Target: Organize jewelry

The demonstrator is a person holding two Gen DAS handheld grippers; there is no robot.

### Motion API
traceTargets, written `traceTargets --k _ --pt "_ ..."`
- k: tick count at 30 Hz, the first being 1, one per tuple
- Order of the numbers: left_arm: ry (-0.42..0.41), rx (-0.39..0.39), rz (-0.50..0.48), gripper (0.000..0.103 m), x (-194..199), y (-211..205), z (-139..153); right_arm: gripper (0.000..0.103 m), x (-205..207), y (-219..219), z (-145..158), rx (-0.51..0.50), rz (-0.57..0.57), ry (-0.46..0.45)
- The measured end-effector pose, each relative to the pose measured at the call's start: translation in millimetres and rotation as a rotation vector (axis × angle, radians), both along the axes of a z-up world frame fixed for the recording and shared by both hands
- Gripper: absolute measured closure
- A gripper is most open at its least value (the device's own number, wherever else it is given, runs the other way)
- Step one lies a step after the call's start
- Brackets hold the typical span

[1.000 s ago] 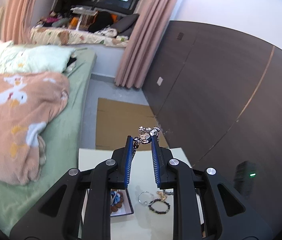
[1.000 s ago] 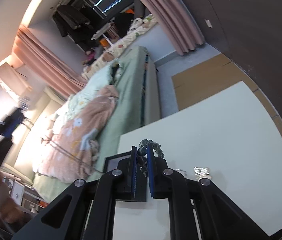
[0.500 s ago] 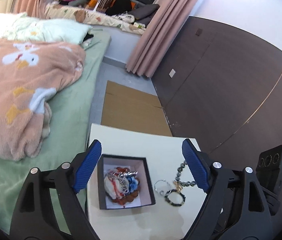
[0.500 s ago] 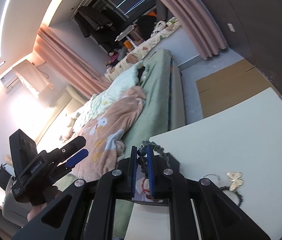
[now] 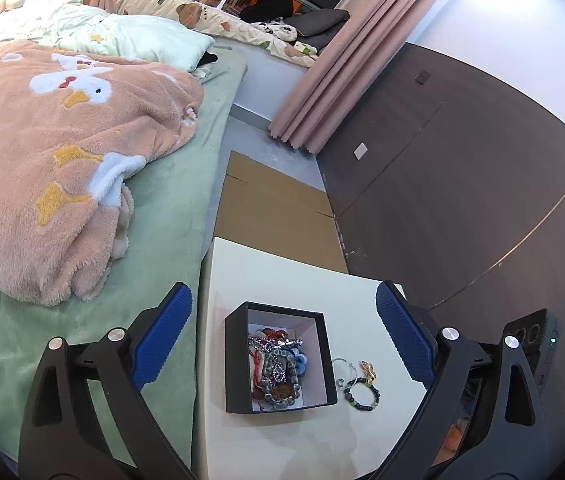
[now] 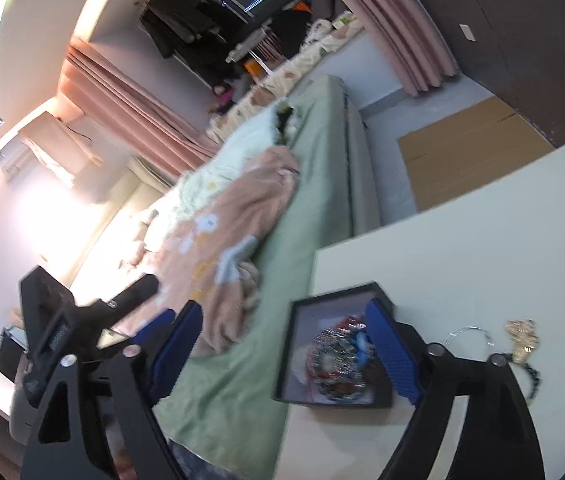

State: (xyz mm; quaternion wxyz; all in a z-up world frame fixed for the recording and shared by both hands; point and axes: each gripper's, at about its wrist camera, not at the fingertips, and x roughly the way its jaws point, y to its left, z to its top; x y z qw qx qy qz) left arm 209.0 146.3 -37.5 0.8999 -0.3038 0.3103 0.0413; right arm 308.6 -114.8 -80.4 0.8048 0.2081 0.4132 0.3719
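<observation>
on the left lies a bed (image 5: 162, 240) with a pink blanket (image 5: 54, 152), and beside it the white table (image 5: 282, 280) carries a black box (image 5: 278, 354) heaped with jewelry (image 5: 278, 368). the left gripper (image 5: 284, 338) hangs above that box with its blue pads spread wide and nothing between them, and the right gripper (image 6: 286, 350) is likewise released and empty over the same box. just right of the box, on the bare tabletop, rest a thin wire ring (image 5: 342, 366), a gold butterfly piece (image 5: 368, 372) and a dark bead bracelet (image 5: 362, 394).
</observation>
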Motion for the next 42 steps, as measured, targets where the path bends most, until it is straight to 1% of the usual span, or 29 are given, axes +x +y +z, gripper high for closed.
traceTargets --k 4,8,13,16,18,21,25,27,28,30,33,40,42 --pt "0.006 -0.009 -0.032 0.01 6 -11 -3 0.027 5 -31 -11 -0.074 -0.081 0.045" --pt "0.021 0.014 -0.078 0.01 14 -30 -3 0.028 10 -65 -22 -0.105 -0.146 0.11" --pt "0.038 0.039 -0.128 0.011 24 -57 -6 0.033 12 -93 -32 -0.147 -0.188 0.157" --pt "0.052 0.056 -0.162 0.019 31 -78 -8 0.036 12 -106 -36 -0.159 -0.202 0.172" --pt "0.065 0.056 -0.195 0.03 37 -93 -13 0.037 11 -114 -36 -0.165 -0.206 0.173" --pt "0.096 0.073 -0.243 0.042 47 -118 -20 0.041 11 -121 -36 -0.192 -0.211 0.172" --pt "0.132 0.106 -0.291 0.053 59 -145 -30 0.048 14 -136 -43 -0.205 -0.222 0.203" --pt "0.158 0.129 -0.32 0.06 66 -159 -37 0.05 17 -147 -46 -0.216 -0.236 0.214" --pt "0.169 0.137 -0.332 0.061 69 -165 -41 0.051 19 -151 -47 -0.219 -0.241 0.217" --pt "0.191 0.162 -0.349 0.068 75 -178 -47 0.052 22 -160 -47 -0.227 -0.255 0.219" --pt "0.215 0.19 -0.368 0.071 84 -192 -56 0.052 27 -173 -49 -0.236 -0.274 0.222" --pt "0.304 0.219 -0.418 0.072 105 -214 -85 0.052 38 -192 -51 -0.24 -0.295 0.232" --pt "0.334 0.231 -0.426 0.077 111 -219 -94 0.052 40 -197 -51 -0.238 -0.298 0.233"
